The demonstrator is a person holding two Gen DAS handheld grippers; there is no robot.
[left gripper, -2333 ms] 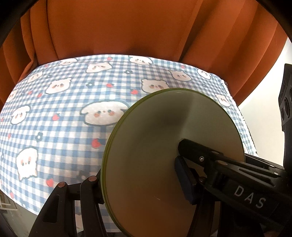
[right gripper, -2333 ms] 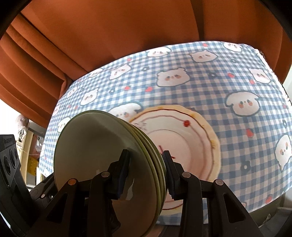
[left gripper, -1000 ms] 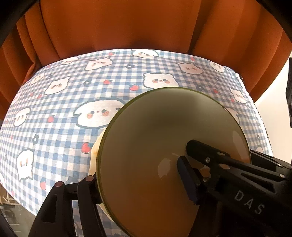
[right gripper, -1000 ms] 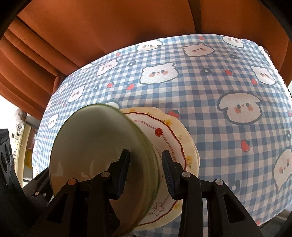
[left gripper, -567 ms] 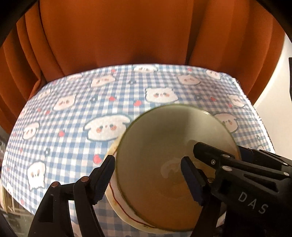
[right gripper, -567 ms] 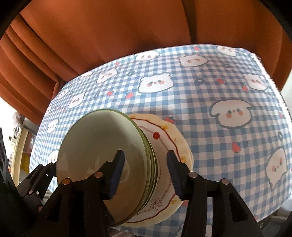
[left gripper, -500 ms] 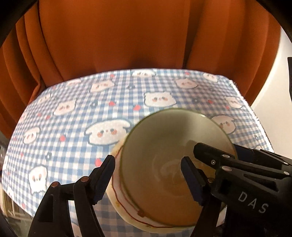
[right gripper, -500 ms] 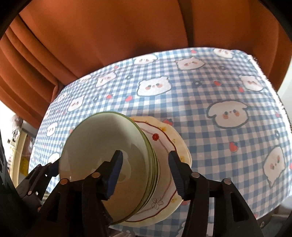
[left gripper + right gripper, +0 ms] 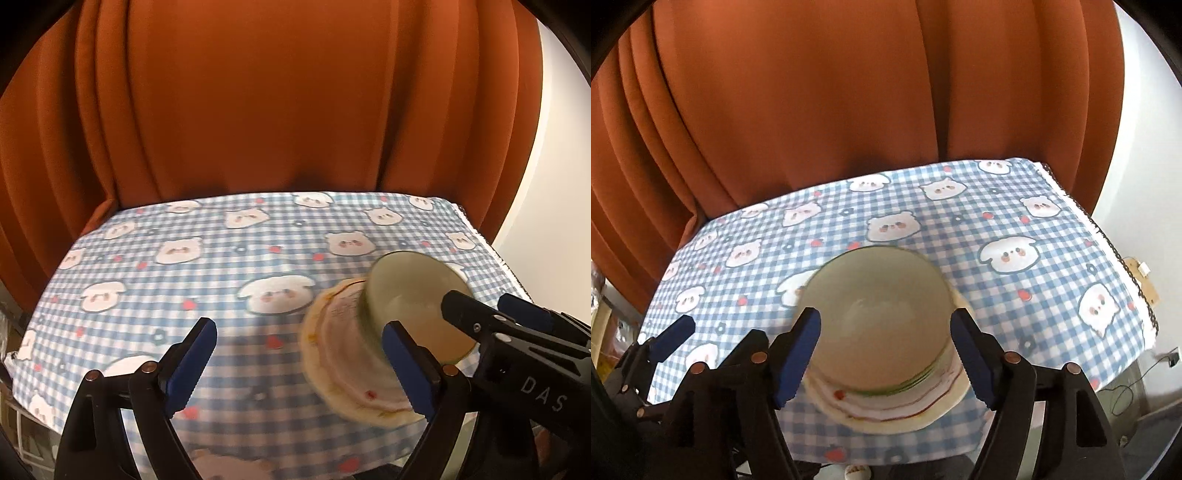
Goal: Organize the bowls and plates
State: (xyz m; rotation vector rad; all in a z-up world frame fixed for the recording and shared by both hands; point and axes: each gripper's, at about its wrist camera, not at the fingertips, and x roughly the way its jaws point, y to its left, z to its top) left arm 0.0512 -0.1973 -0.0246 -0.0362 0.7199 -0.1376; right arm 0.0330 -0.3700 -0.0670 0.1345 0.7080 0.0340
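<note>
A stack of green bowls [image 9: 879, 317] rests nested on a stack of cream plates [image 9: 886, 410] with red rim lines, near the table's front edge. My right gripper [image 9: 884, 354] hovers above and behind the stack; its jaws are opening, and the blue pads stand clear of the bowls on both sides. In the left wrist view the green bowls [image 9: 413, 295] and the plates [image 9: 343, 354] lie to the right. My left gripper [image 9: 295, 365] is opening too, with only tablecloth between its fingers.
A blue-and-white checked cloth with bear faces [image 9: 221, 277] covers the table. An orange curtain [image 9: 258, 110] hangs right behind it. The table's right edge [image 9: 1108, 240] borders a white wall, with cables on the floor below.
Both grippers let go of the green bowls, which now sit on the plates. Both pulled back and up from the stack, and their jaws spread wider.
</note>
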